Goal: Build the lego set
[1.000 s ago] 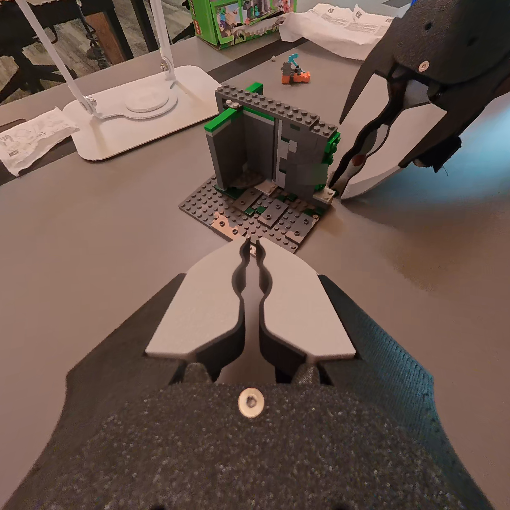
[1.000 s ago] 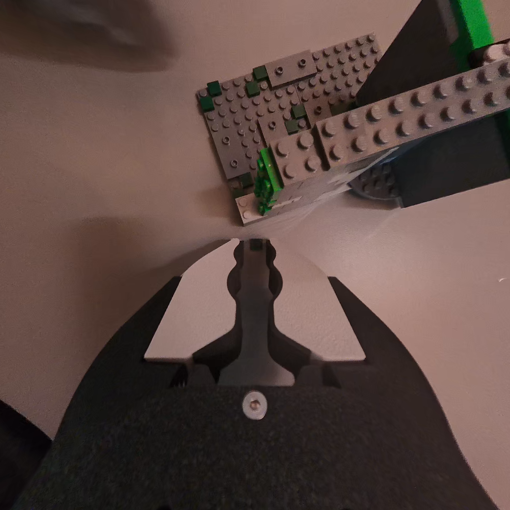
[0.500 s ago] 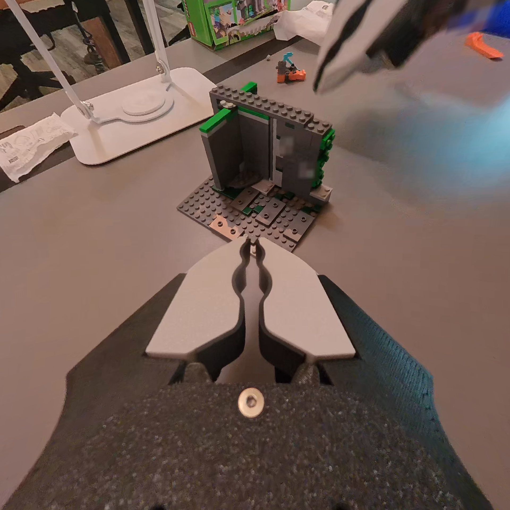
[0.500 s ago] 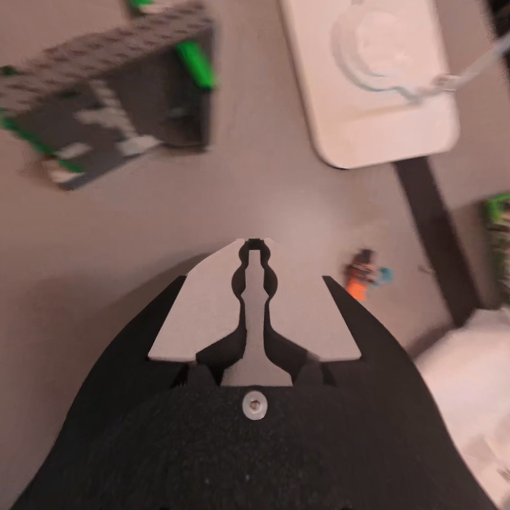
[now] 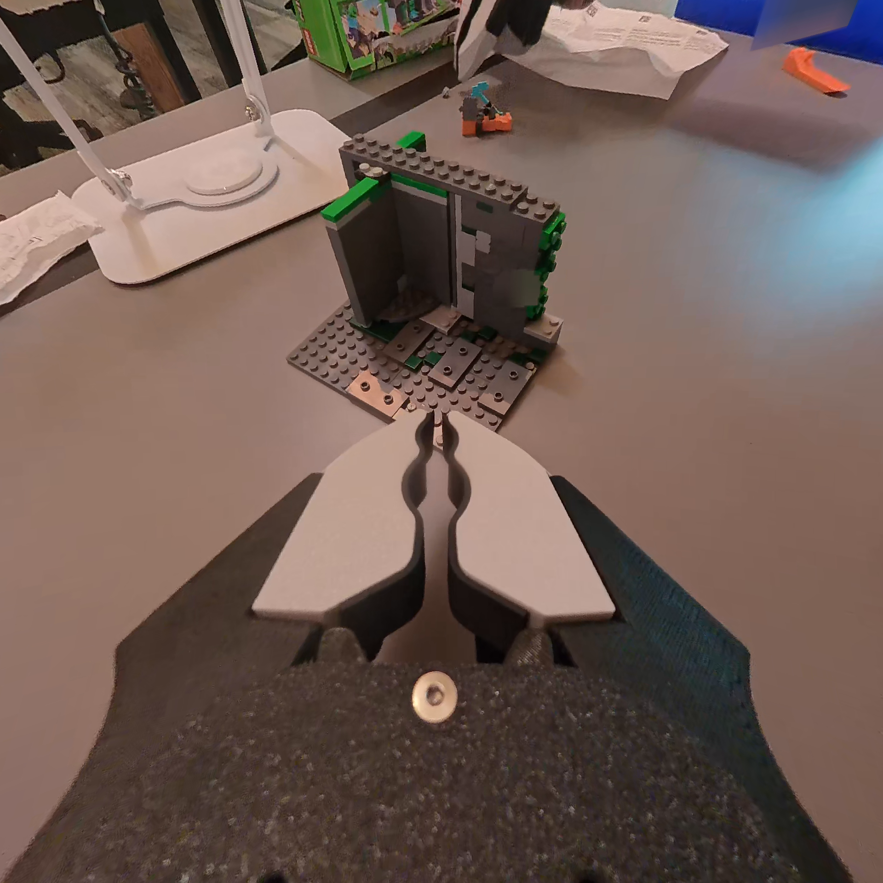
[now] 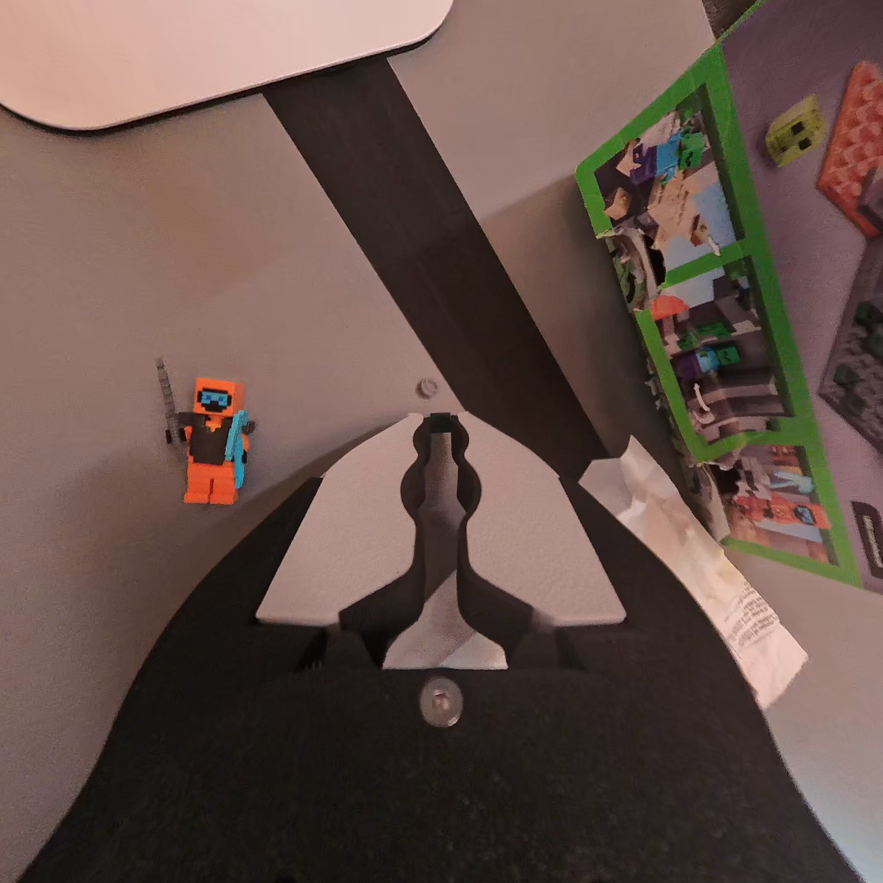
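Grey plastic makes up most of the lego build (image 5: 444, 267), which stands on the table (image 5: 167, 430) just past the tips of the left gripper (image 5: 437, 423). That gripper's tongs are pressed nearly together with nothing between them. To the left of the build sits a white lamp base (image 5: 205, 191). The build is a studded baseplate (image 5: 334, 353) carrying an upright wall with green trim; it looks light, rigid and slick, and the tall wall would likely snap off if squeezed or levered, so the low baseplate edge seems the safer place to steady it. Farther right lies the orange minifigure (image 5: 482, 112), on its back on the table, with the green box (image 5: 377, 38) and a crumpled paper sheet (image 5: 621, 52) beyond.

Over there hangs the right gripper (image 6: 439, 423), its tongs pinching a small dark green piece (image 6: 439, 421) at the very tips. So tiny a piece is probably easy to lose, and a hold across its flat sides should keep it square. A loose grey stud (image 6: 426, 387) rests just ahead.
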A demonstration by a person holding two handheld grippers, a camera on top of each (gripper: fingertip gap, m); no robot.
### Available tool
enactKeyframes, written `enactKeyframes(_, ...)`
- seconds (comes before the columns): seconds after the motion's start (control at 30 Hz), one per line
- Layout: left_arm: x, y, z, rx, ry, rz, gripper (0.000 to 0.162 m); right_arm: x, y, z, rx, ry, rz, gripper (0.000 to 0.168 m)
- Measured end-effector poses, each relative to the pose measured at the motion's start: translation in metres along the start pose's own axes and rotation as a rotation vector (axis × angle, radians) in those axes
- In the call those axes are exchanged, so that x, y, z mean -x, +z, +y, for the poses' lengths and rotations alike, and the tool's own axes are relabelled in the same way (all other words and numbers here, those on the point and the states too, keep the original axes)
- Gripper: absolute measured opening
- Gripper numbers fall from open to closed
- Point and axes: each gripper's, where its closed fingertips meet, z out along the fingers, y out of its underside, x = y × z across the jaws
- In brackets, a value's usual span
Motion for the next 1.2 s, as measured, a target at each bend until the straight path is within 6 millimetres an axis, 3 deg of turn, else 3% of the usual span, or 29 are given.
enactKeyframes(0.03,0.0,0.0,0.001,0.002,-0.001,0.003,0.003,0.0,0.002,-0.001,-0.001,0.0,-0.006,0.008)
enactKeyframes(0.33,-0.002,0.003,0.003,0.012,0.0,0.017,0.002,-0.005,0.008,-0.004,0.017,0.001,0.001,0.017)
enactKeyframes(0.47,-0.001,0.002,0.003,0.01,0.0,0.012,0.002,-0.003,-0.017,-0.026,-0.093,0.021,0.018,0.017)
enactKeyframes(0.53,-0.001,0.002,0.003,0.008,0.0,0.01,0.002,0.01,-0.037,-0.042,-0.18,0.037,0.009,0.017)
enactKeyframes(0.6,-0.001,0.001,0.002,0.004,0.001,0.009,0.002,0.032,-0.057,-0.055,-0.26,0.047,0.003,0.019)
enactKeyframes(0.7,-0.002,0.0,-0.001,-0.004,0.007,0.009,0.002,0.082,-0.081,-0.062,-0.332,0.1,-0.016,0.022)
enactKeyframes(0.83,-0.001,-0.003,-0.005,-0.019,0.041,-0.014,0.002,0.174,-0.1,-0.06,-0.406,0.183,-0.096,0.028)
enactKeyframes(0.97,0.002,-0.005,-0.007,-0.017,0.071,-0.059,0.002,0.254,-0.099,-0.06,-0.435,0.228,-0.091,0.038)
enactKeyframes(1.1,0.007,-0.004,-0.006,-0.009,0.062,-0.09,0.001,0.3,-0.089,-0.079,-0.455,0.272,-0.038,0.052)
enactKeyframes(1.2,0.011,-0.003,-0.003,0.005,0.067,-0.116,0.002,0.301,-0.075,-0.09,-0.444,0.314,0.026,0.058)
